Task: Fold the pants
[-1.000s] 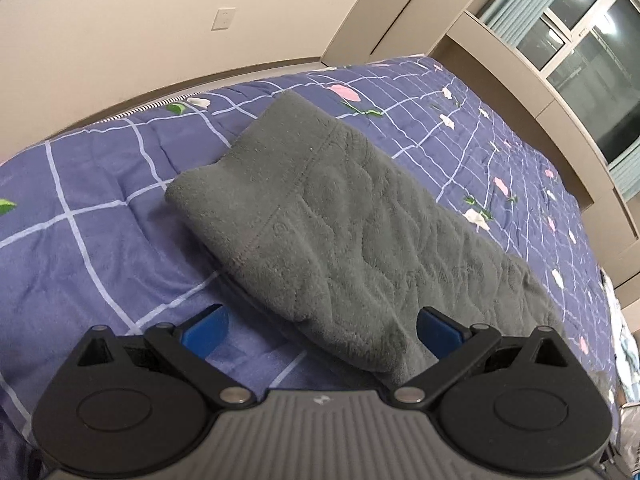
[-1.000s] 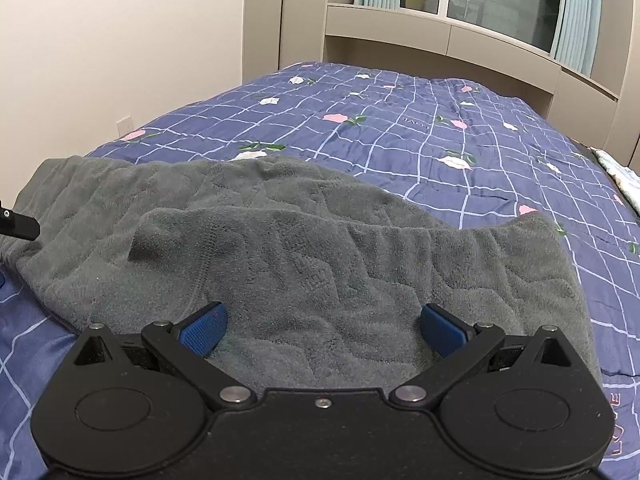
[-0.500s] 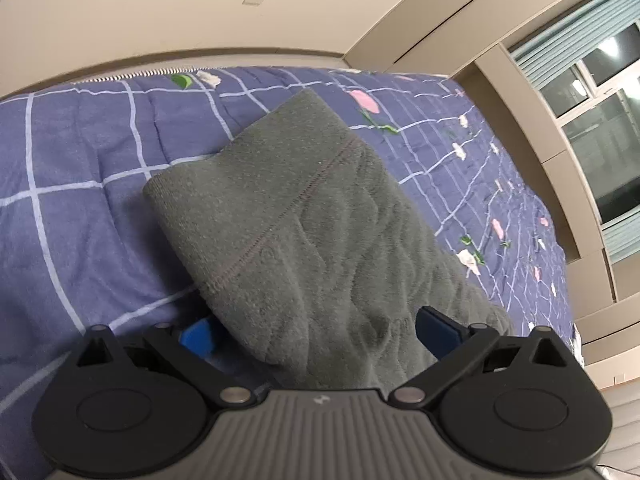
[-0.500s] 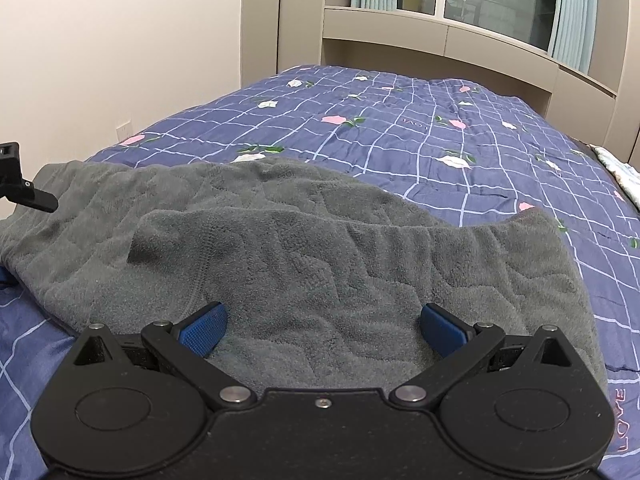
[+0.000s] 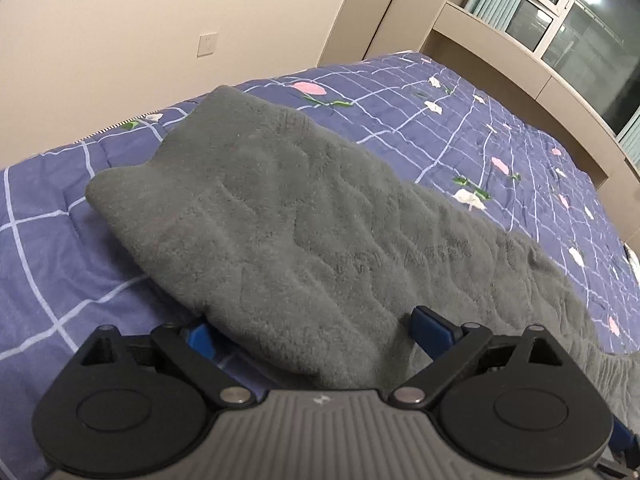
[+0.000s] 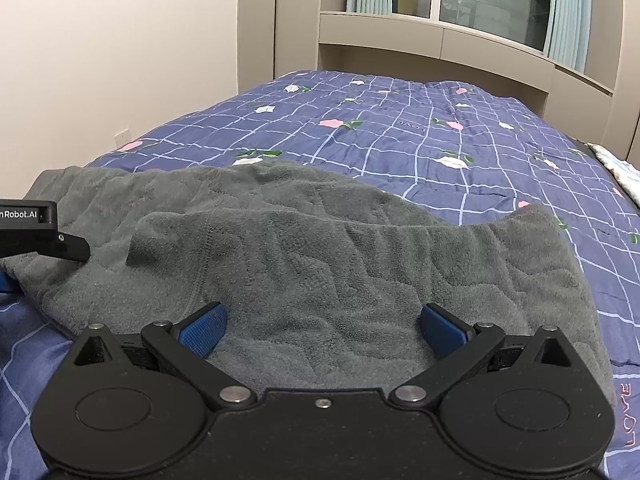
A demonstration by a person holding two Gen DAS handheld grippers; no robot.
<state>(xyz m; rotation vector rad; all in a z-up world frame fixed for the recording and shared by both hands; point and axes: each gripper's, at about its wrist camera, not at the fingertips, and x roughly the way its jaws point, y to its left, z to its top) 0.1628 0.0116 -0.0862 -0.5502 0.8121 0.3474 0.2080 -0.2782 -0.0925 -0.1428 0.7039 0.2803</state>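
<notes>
Grey fleece pants (image 5: 280, 220) lie folded lengthwise on the bed, one leg on the other. My left gripper (image 5: 310, 328) is at the near edge of the leg end. Its jaws stand wide, and the cloth edge runs between them. The left pad (image 5: 198, 338) is partly tucked under that edge, and the right pad (image 5: 430, 324) rests above the fabric. My right gripper (image 6: 320, 316) hovers open over the pants (image 6: 320, 248) near the waist end, with nothing pinched. The left gripper's black body (image 6: 40, 236) shows at the left edge of the right wrist view.
A purple checked quilt (image 6: 400, 140) with flower prints covers the whole bed. A beige wall with an outlet (image 5: 207, 45) runs along the bed's far side. Cabinets and a window ledge (image 6: 440, 44) stand behind the head end. A pale cloth (image 6: 616, 164) lies at the right edge.
The left gripper has slid in onto the pants' leg end; its left pad, bare on the quilt before, now sits under the cloth edge. The right gripper has not moved.
</notes>
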